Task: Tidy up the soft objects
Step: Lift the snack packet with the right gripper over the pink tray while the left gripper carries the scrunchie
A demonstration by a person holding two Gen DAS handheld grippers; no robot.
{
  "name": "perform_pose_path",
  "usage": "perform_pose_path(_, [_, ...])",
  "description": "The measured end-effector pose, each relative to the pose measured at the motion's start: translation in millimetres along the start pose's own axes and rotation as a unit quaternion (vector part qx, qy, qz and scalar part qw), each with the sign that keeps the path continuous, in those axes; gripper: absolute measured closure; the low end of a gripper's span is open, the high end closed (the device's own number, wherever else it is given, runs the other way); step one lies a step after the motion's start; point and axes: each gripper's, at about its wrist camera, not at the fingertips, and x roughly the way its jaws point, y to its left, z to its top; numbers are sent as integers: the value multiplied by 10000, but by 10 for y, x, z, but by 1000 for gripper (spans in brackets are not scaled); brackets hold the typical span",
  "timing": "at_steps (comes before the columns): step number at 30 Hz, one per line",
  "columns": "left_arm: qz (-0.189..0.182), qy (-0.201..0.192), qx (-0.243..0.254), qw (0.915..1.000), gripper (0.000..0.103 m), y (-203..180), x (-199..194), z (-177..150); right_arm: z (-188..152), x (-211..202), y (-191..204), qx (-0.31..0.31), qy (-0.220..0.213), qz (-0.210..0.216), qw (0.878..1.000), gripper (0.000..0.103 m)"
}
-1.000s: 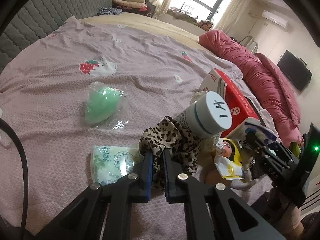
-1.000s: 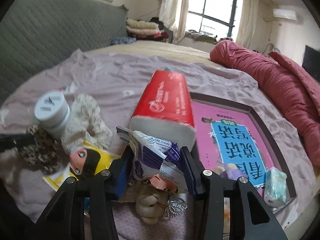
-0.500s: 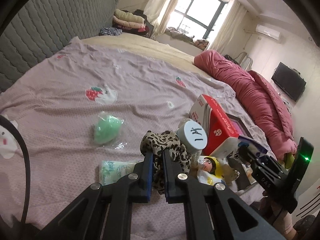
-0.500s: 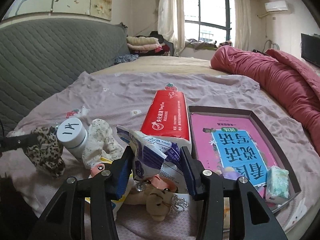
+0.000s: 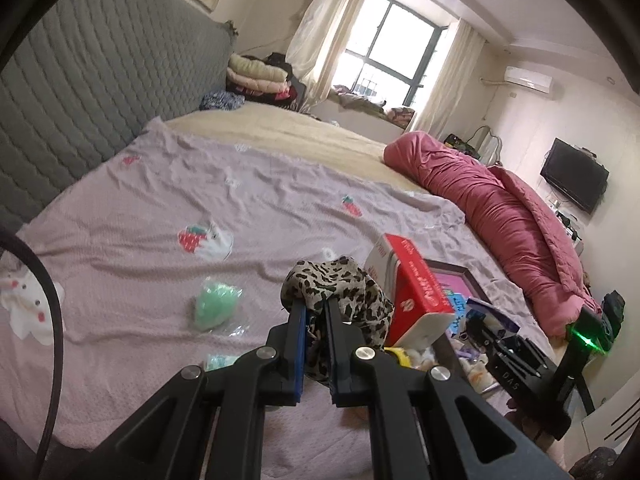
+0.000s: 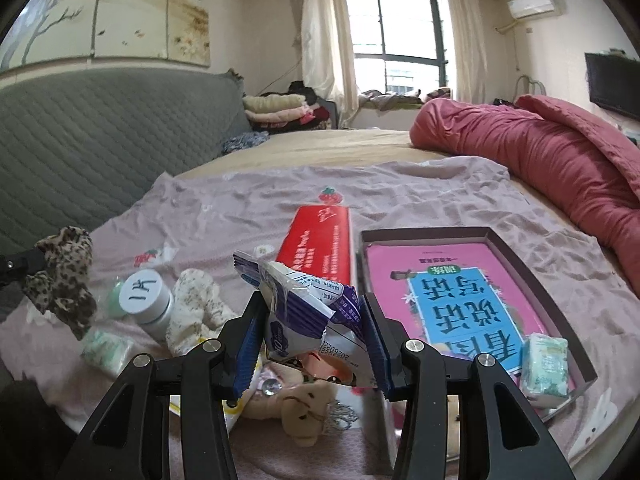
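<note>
Your left gripper (image 5: pixel 316 312) is clamped tight on the leopard-print cloth (image 5: pixel 340 288), which bunches above the fingertips and hangs clear of the bedsheet (image 5: pixel 160 208). Ahead and to its left on the sheet: one green soft item in clear wrap (image 5: pixel 216 306); nearer the fingers, one pale green tissue pack (image 5: pixel 218 360), partly hidden. Ahead and to its right: one red tissue box (image 5: pixel 416 296). Your right gripper (image 6: pixel 312 320) is closed on the purple-and-white snack packet (image 6: pixel 304 308), pads pressing both sides, packet crumpled between them. Left of that gripper: one white jar with a marked lid (image 6: pixel 146 300), one cream floral cloth (image 6: pixel 196 312) touching the jar, one pale green pack (image 6: pixel 108 346). Below its fingers: small dolls and a plush toy (image 6: pixel 304 412). To its right: one shallow box (image 6: pixel 532 276) holding a pink-and-blue book (image 6: pixel 452 300) and a mint tissue pack (image 6: pixel 546 364) at the near corner.
</note>
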Motion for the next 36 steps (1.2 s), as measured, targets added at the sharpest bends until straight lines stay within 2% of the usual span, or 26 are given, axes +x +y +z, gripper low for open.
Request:
perform_pose_path(5, [-38, -62, 212, 9997, 94, -223, -69, 46, -1, -55, -106, 175, -16, 39, 9998, 55])
perform_pose_path(12, [-155, 22, 461, 9988, 94, -559, -29, 15, 43, -204, -209, 307, -247, -26, 9992, 55])
perform_pose_path(22, [-338, 140, 852, 9957, 94, -1085, 37, -74, 77, -411, -535, 729, -593, -453, 9945, 55])
perform_pose_path(36, [-667, 222, 1164, 9907, 94, -1631, 147, -89, 53, -574, -1129, 1592, -784, -836, 9806, 55])
